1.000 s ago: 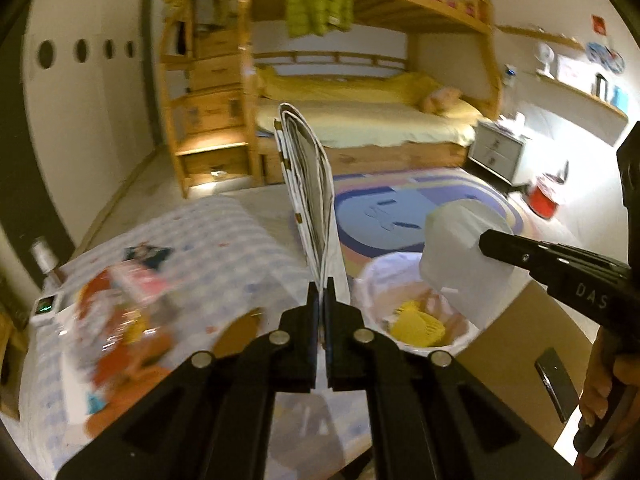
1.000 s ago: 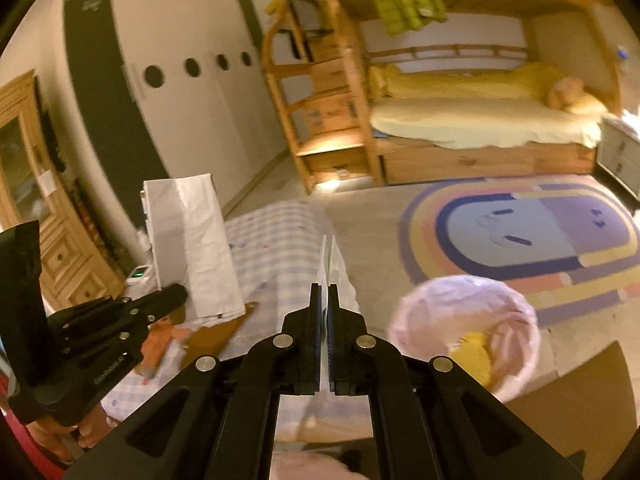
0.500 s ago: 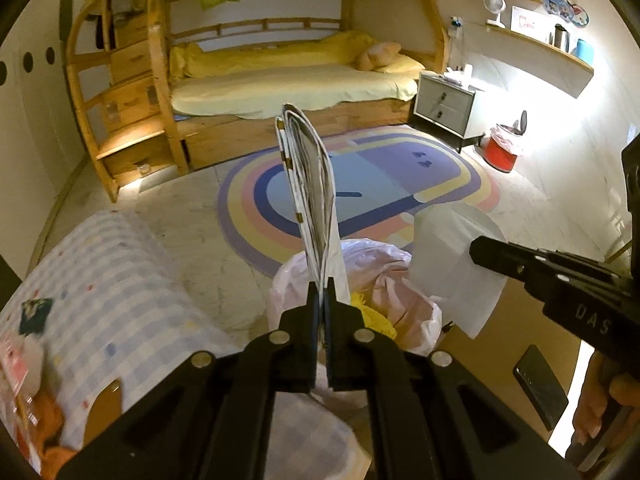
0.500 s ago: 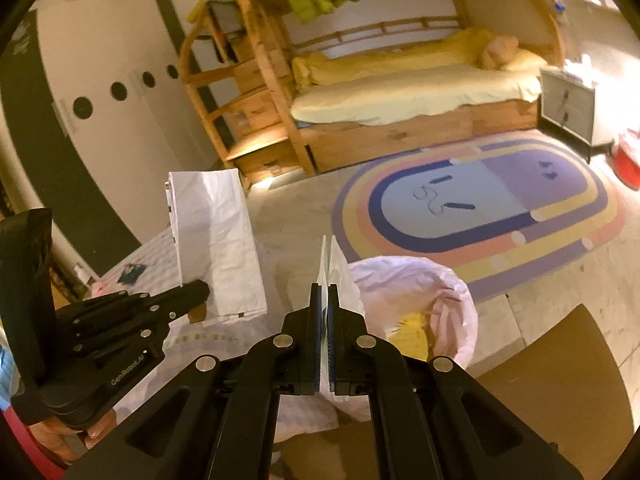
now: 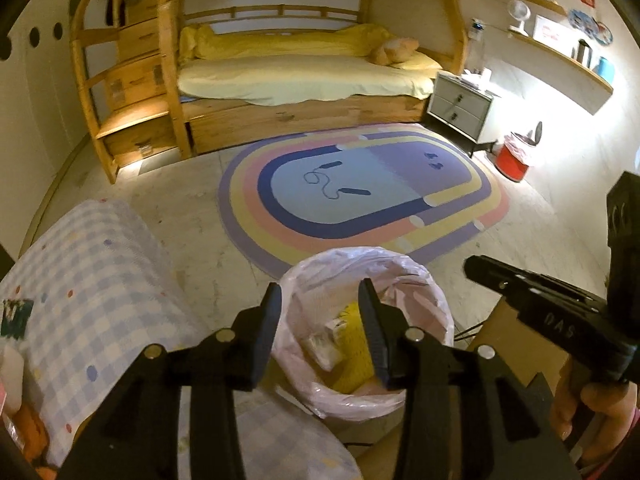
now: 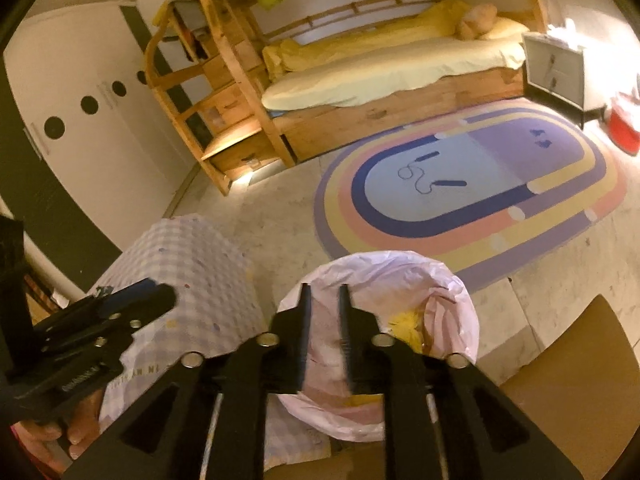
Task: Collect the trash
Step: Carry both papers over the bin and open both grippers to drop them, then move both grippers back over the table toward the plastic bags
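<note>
A trash bin lined with a pale pink bag (image 5: pixel 416 280) stands on the floor beside the table; it also shows in the right wrist view (image 6: pixel 448 288). Yellow and white trash (image 5: pixel 352 340) lies inside it. My left gripper (image 5: pixel 320 300) is open and empty, right above the bin's mouth. My right gripper (image 6: pixel 323 300) is open and empty above the bin too; it shows in the left wrist view (image 5: pixel 480 268) at the right. The left gripper shows in the right wrist view (image 6: pixel 156 296) at the left.
A table with a checked cloth (image 5: pixel 92 280) is at the left, with colourful wrappers (image 5: pixel 24 432) at its near end. A brown chair seat (image 6: pixel 568 392) is at the right. A striped rug (image 5: pixel 360 200), bunk bed (image 5: pixel 300 76) and red bin (image 5: pixel 516 156) lie beyond.
Both grippers moved over the bin and opened. The white paper bag in the left gripper and the white paper in the right gripper are gone from them.
</note>
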Motion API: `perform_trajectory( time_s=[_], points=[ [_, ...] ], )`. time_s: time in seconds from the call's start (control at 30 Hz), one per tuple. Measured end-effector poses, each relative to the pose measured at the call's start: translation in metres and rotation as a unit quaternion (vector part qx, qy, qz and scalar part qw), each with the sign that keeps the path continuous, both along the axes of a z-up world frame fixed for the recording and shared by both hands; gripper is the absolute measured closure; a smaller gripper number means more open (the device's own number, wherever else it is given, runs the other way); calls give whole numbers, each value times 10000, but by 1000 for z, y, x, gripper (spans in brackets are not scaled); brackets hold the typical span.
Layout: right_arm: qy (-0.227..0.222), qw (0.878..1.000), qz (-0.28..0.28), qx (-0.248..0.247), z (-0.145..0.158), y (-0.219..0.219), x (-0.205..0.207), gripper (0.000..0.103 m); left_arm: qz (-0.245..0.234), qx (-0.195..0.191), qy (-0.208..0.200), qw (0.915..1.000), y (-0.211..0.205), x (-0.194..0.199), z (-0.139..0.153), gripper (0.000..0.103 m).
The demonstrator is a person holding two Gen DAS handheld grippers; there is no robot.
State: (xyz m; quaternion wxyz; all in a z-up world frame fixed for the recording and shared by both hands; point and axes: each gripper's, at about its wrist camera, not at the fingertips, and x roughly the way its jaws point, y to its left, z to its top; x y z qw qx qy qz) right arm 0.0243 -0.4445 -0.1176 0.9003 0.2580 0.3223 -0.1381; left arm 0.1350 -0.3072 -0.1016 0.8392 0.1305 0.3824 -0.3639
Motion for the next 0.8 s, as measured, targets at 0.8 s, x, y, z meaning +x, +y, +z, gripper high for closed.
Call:
perform_trajectory(
  time_s=[0.8],
  points=[
    [-408, 9836, 1598, -731, 88, 180, -17, 76, 1612, -348, -765, 9833, 208, -84, 67, 57]
  ],
)
